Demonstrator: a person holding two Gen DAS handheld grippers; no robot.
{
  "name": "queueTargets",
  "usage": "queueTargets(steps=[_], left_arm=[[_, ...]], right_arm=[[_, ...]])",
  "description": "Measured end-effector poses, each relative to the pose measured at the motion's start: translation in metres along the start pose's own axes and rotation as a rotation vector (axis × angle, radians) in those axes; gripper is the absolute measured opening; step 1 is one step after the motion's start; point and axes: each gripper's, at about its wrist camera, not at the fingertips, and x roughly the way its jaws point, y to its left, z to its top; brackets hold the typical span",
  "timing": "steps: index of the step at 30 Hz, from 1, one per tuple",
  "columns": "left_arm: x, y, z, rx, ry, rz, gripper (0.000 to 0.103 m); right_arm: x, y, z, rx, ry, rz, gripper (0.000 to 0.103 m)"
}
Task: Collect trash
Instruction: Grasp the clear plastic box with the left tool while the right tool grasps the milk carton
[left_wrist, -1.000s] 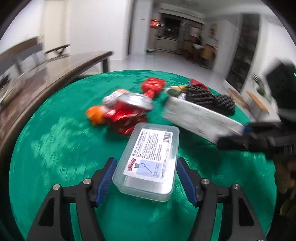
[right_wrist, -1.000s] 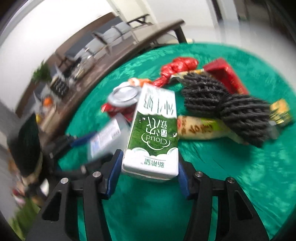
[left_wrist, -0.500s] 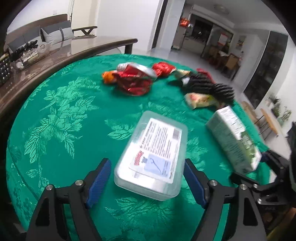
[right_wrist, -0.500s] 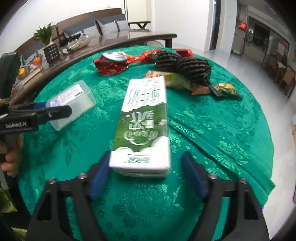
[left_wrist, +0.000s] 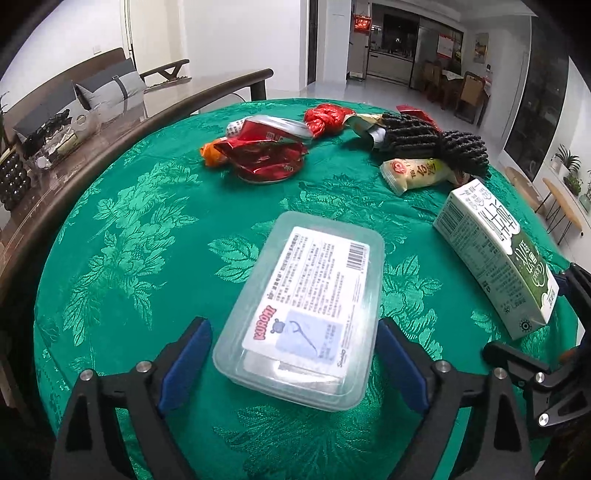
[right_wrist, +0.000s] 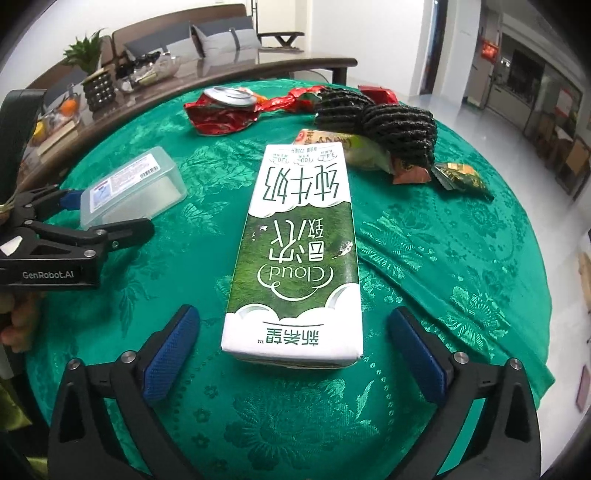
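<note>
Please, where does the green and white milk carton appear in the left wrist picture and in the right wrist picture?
Left wrist view: the milk carton lies at the right edge, on the green tablecloth, right of the clear plastic box.
Right wrist view: the carton lies in the centre, between the open fingers of the right gripper, not touched.
Shared landmark: the crushed red can at the far side of the table.

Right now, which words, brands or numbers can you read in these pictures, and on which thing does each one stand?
"KUROMI": label of the clear plastic box; its fine print and barcode are too small.
"cloud": milk carton, with large Chinese characters; small figures at its far end are too small to be sure of.
"GenRobot.AI": side of the left gripper.
</note>
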Motion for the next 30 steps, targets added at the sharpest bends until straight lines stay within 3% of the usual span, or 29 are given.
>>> queueTargets(steps=[7, 11, 14, 17, 21, 23, 26, 27, 28, 29, 30], left_arm=[[0.0, 0.001, 0.001, 0.007, 0.005, -0.006, 0.094], [-0.004, 0.005, 0.001, 0.033, 0.029, -0.054, 0.093], [-0.013, 0.011, 0.004, 0.019, 0.001, -0.108, 0.093], [-0.015, 0.006, 0.008, 0.055, -0.011, -0.126, 0.092], [-0.016, -0.005, 0.012, 0.12, -0.022, -0.088, 0.091], [-0.017, -0.005, 0.014, 0.123, -0.027, -0.085, 0.083], [-0.015, 0.0, 0.017, 0.103, -0.018, -0.09, 0.068], [-0.013, 0.002, 0.018, 0.096, -0.01, -0.098, 0.064], [-0.013, 0.003, 0.018, 0.09, -0.011, -0.101, 0.064], [-0.014, 0.005, 0.019, 0.083, -0.015, -0.098, 0.063], [-0.015, 0.006, 0.019, 0.08, -0.02, -0.094, 0.063]], right_arm=[[0.0, 0.0, 0.0, 0.0, 0.0, 0.0, 0.102], [0.0, 0.0, 0.0, -0.001, 0.004, 0.003, 0.103], [-0.002, -0.004, 0.004, 0.001, 0.04, 0.028, 0.102], [-0.012, -0.014, 0.022, 0.06, 0.055, 0.094, 0.102], [-0.017, -0.005, 0.055, -0.003, 0.107, 0.082, 0.102], [-0.009, 0.004, 0.068, -0.048, 0.169, 0.061, 0.1], [0.004, 0.014, 0.079, -0.106, 0.227, 0.003, 0.085], [0.007, 0.016, 0.08, -0.115, 0.243, -0.005, 0.075], [0.009, 0.017, 0.081, -0.121, 0.259, -0.012, 0.058], [0.01, 0.016, 0.082, -0.125, 0.265, -0.025, 0.049], [0.009, 0.016, 0.081, -0.12, 0.261, -0.03, 0.048]])
